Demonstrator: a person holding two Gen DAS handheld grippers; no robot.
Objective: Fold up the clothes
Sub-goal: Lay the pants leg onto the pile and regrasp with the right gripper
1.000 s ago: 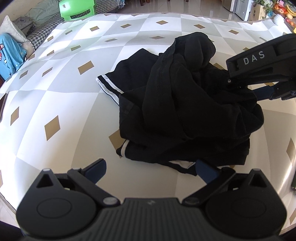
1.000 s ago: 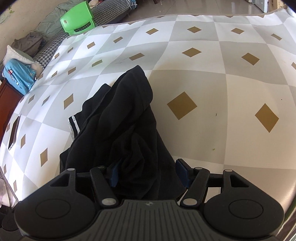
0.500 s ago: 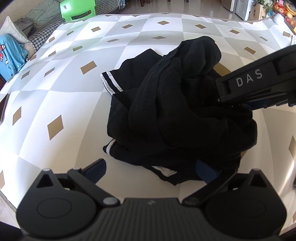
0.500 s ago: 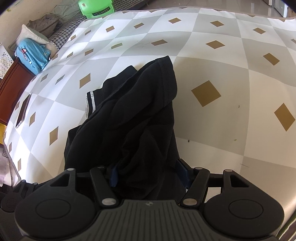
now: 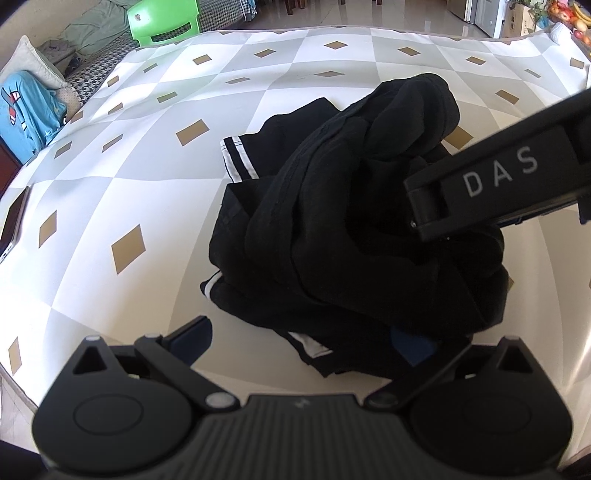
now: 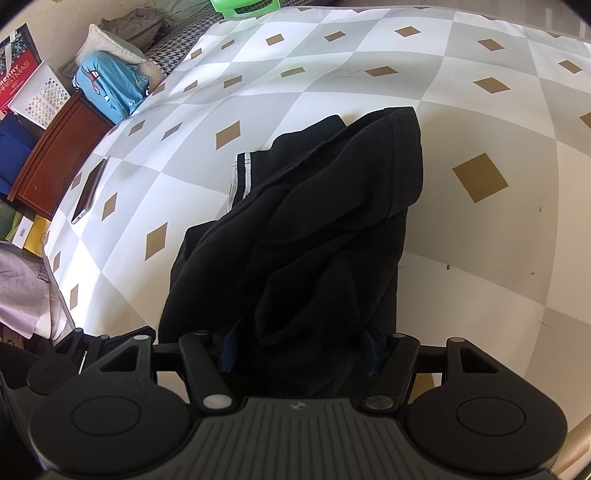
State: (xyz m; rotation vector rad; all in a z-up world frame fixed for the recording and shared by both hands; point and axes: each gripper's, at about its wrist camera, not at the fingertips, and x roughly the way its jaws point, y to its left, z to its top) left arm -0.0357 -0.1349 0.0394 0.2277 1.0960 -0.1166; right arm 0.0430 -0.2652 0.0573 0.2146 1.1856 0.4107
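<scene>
between the right gripper fingers sits a thick bunch of black clothes, squeezed tight; the left gripper is open, closest to the near edge.

Green plastic chair beyond table edge; blue bag beside pillow; phone on diamond-patterned tablecloth.

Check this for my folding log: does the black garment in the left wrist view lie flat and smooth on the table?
No, the black garment sits bunched in a crumpled heap on the checked table cover.
</scene>
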